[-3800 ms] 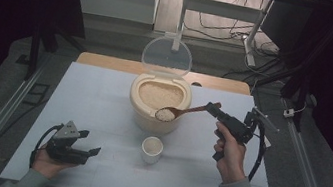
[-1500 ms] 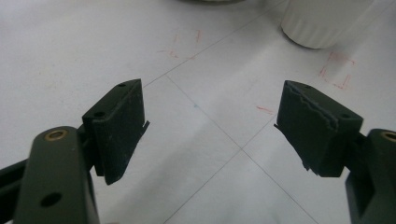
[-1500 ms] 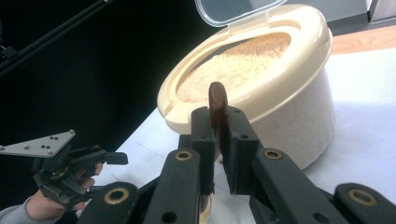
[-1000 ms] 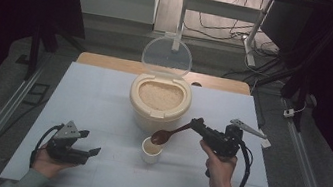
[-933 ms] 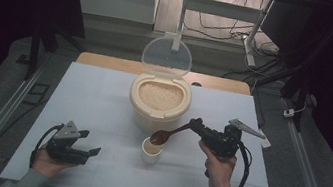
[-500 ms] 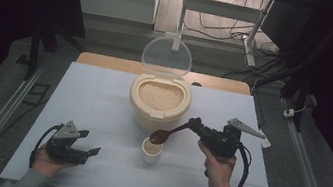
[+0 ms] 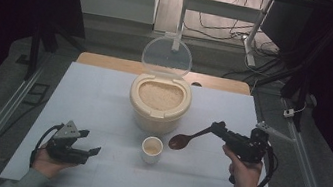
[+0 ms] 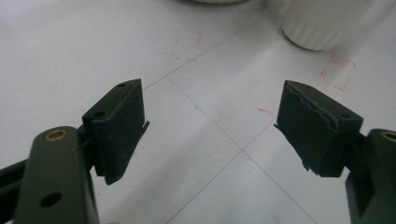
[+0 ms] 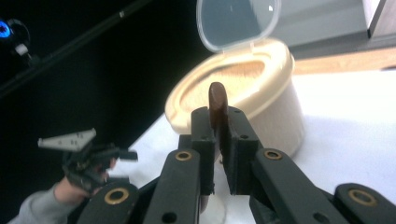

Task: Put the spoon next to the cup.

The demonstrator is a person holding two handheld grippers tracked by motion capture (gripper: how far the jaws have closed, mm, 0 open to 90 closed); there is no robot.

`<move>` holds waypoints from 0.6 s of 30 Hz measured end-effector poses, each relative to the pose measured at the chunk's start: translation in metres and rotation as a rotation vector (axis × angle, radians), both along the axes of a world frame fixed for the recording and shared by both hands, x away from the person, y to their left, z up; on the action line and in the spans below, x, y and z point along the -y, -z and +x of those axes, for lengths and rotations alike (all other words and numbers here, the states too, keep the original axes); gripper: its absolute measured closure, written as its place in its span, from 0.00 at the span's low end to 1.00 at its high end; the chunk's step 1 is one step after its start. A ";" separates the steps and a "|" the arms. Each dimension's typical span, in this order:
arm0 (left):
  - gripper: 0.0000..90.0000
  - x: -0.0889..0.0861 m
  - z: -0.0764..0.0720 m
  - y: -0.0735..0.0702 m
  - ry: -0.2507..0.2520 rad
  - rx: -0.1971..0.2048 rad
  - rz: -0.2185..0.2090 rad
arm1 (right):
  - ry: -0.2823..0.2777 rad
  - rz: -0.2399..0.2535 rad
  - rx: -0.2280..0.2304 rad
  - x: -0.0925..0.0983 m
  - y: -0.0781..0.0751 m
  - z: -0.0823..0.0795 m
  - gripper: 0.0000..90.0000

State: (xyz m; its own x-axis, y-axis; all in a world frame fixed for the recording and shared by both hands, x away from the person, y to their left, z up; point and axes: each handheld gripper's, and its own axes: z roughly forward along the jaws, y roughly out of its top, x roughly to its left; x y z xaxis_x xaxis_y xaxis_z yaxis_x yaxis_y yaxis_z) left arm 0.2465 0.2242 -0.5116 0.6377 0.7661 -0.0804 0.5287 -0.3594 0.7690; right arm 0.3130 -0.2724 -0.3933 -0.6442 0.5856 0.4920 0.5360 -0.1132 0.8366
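Near edge of the white desk (image 7: 103,98), toward its left corner: the left claw (image 7: 89,152) lies low on the surface in the person's left hand (image 7: 45,160), jaws spread wide with nothing between them; bare desk shows in the gap in the left gripper view.

Toward the right edge: the right claw (image 7: 214,127), held in the right hand (image 7: 243,174), is closed tight on the handle of a dark brown wooden spoon (image 7: 187,138). The spoon's bowl hangs just right of a small white ribbed cup (image 7: 151,149), apart from it. The cup stands near the middle of the desk.

Beyond the cup, toward the far edge: a round cream plastic container (image 7: 158,105) filled with rice (image 7: 160,95), its clear hinged lid (image 7: 166,58) standing upright and open.
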 end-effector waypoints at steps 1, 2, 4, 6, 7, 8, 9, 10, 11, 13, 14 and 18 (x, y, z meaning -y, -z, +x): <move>0.26 0.000 0.000 0.000 0.000 -0.001 -0.001 | -0.010 -0.011 -0.013 0.000 0.002 0.000 0.93; 0.26 0.000 0.000 0.000 0.000 0.000 0.001 | -0.021 -0.024 -0.022 0.000 0.004 -0.001 0.93; 0.26 0.000 0.000 0.000 0.001 0.001 0.000 | -0.045 -0.047 -0.040 -0.003 0.009 -0.001 0.93; 0.26 0.001 0.000 0.000 0.002 0.001 0.002 | -0.075 -0.064 -0.059 -0.006 0.014 -0.002 0.93; 0.26 0.001 0.000 0.000 0.003 0.001 0.002 | -0.090 -0.073 -0.072 -0.009 0.016 -0.002 0.93; 0.26 0.001 0.000 0.000 0.003 0.001 0.001 | -0.110 -0.085 -0.085 -0.011 0.019 -0.002 0.93; 0.26 0.001 0.000 0.000 0.003 0.001 0.001 | -0.122 -0.097 -0.097 -0.014 0.022 -0.002 0.93; 0.26 0.000 0.000 0.000 0.003 0.001 0.001 | -0.132 -0.106 -0.107 -0.016 0.025 -0.002 0.93; 0.26 0.000 0.000 0.000 0.002 0.001 -0.001 | -0.143 -0.115 -0.118 -0.018 0.028 -0.002 0.93; 0.26 0.000 0.000 0.000 0.000 0.001 -0.003 | -0.160 -0.130 -0.140 -0.022 0.034 -0.001 0.93; 0.26 0.000 0.000 0.000 0.001 0.001 -0.002 | -0.168 -0.134 -0.148 -0.023 0.036 -0.001 0.93; 0.26 0.000 0.000 0.000 0.002 0.001 -0.002 | -0.195 -0.161 -0.185 -0.028 0.042 0.003 0.93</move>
